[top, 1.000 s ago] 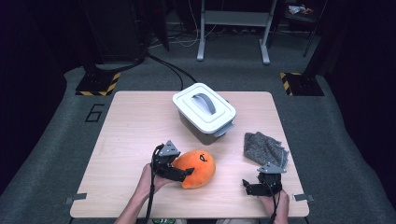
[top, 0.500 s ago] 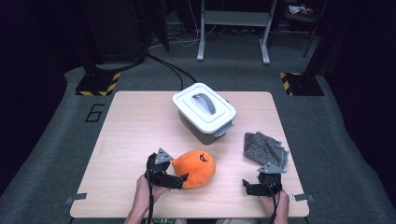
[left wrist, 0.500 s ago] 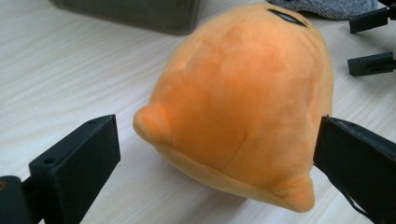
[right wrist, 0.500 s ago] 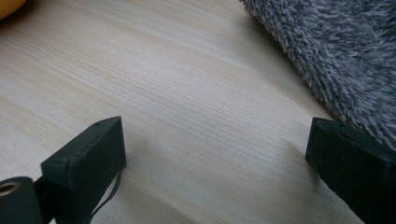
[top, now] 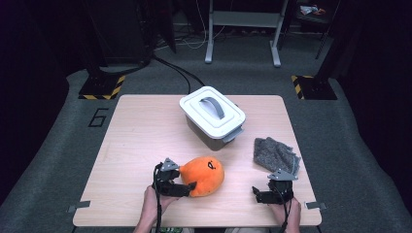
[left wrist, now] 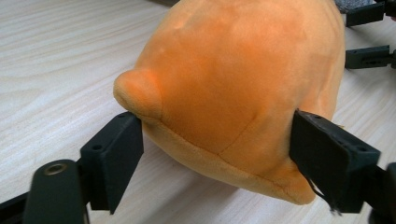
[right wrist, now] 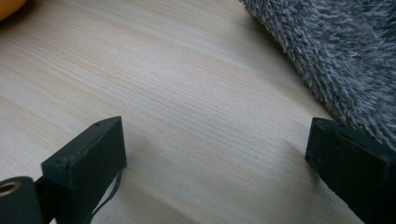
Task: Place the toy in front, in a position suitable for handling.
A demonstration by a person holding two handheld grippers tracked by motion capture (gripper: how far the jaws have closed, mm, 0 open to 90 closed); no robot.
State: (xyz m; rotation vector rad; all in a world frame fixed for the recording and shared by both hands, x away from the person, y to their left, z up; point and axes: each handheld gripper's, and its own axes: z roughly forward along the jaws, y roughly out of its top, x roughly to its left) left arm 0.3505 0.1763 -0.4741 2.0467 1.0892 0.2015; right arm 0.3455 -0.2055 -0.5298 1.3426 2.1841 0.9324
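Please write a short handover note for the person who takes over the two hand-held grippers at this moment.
Left hand-held gripper: jaws have just been closing around the orange plush toy, both pads at its sides; a firm grip is not certain.
Right hand-held gripper: open, resting on the table, beside the grey cloth.
White lidded box: closed, at the table's far middle.
Done: toy reached.
Left: probably finish the grip and lift the toy.

One orange plush toy [top: 205,174], one lidded white bin [top: 212,116], one grey cloth [top: 275,154], two grippers
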